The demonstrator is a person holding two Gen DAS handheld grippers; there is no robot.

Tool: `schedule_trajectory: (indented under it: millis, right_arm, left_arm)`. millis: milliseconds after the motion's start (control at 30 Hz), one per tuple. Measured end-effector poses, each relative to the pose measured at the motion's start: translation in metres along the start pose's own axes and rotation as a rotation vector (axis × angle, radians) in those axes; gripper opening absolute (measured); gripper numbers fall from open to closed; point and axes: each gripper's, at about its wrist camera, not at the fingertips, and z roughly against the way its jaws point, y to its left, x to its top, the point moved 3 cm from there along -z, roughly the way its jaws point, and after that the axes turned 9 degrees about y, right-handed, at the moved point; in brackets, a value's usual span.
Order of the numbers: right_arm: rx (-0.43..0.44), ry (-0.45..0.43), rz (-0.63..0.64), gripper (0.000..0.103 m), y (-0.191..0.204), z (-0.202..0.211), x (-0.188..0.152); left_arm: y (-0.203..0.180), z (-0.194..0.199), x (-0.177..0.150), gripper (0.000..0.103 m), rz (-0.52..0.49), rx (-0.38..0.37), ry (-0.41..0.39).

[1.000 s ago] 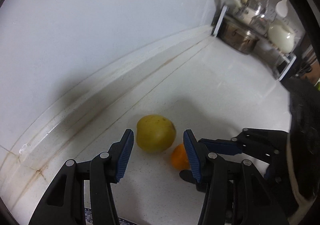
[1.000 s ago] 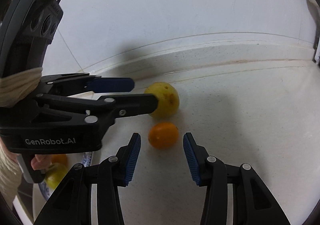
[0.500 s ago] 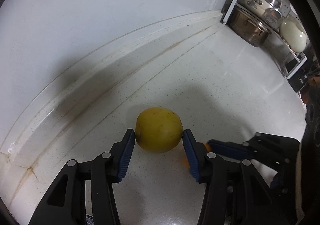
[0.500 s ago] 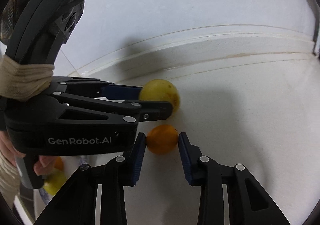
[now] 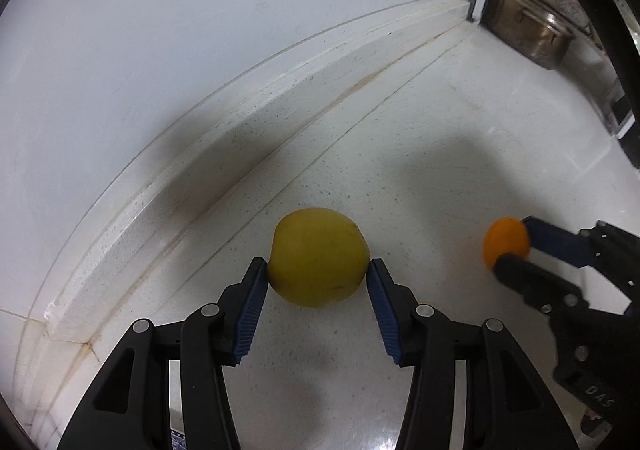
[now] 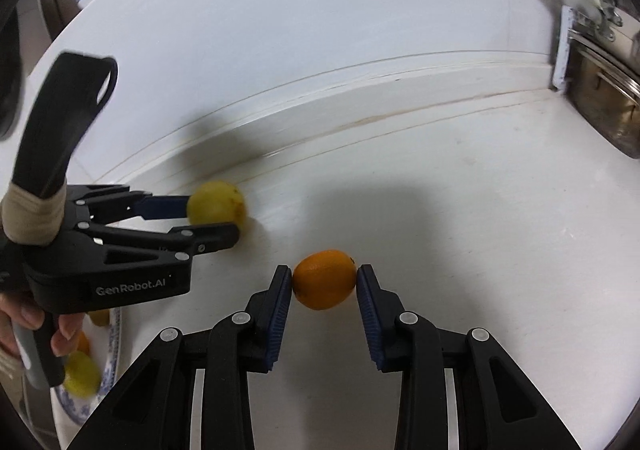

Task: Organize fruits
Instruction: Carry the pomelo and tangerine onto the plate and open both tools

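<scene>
Two fruits are gripped at once. The yellow fruit [image 5: 318, 256] is pinched at its widest girth between the blue pads [image 5: 250, 310] of the left gripper [image 5: 318, 274], so slipping is made less likely. The orange [image 6: 325, 279] is clamped likewise by the right gripper [image 6: 324, 282]. Both appear to be raised off the white counter [image 6: 460, 250] and held well apart, presumably so they can be carried without collision. A patterned plate [image 6: 114, 334] with more fruit is seen at lower left, judged the likely destination.

Left gripper [image 5: 318, 274] and right gripper [image 6: 324, 282] each clamp a fruit, well apart.
</scene>
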Motion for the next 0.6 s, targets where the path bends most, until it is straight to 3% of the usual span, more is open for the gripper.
schedule_trajectory:
  millis: [233,600]
  right_arm:
    - [0.015,-0.006,0.000,0.035,0.001,-0.008,0.010]
    - [0.068,-0.035,0.075,0.035,0.001,0.028,0.000]
  left_arm:
    - [-0.009,0.005,-0.001,0.049,0.019,0.043,-0.020]
    - [-0.020,0.060,-0.032,0.049,0.133,0.050,-0.127]
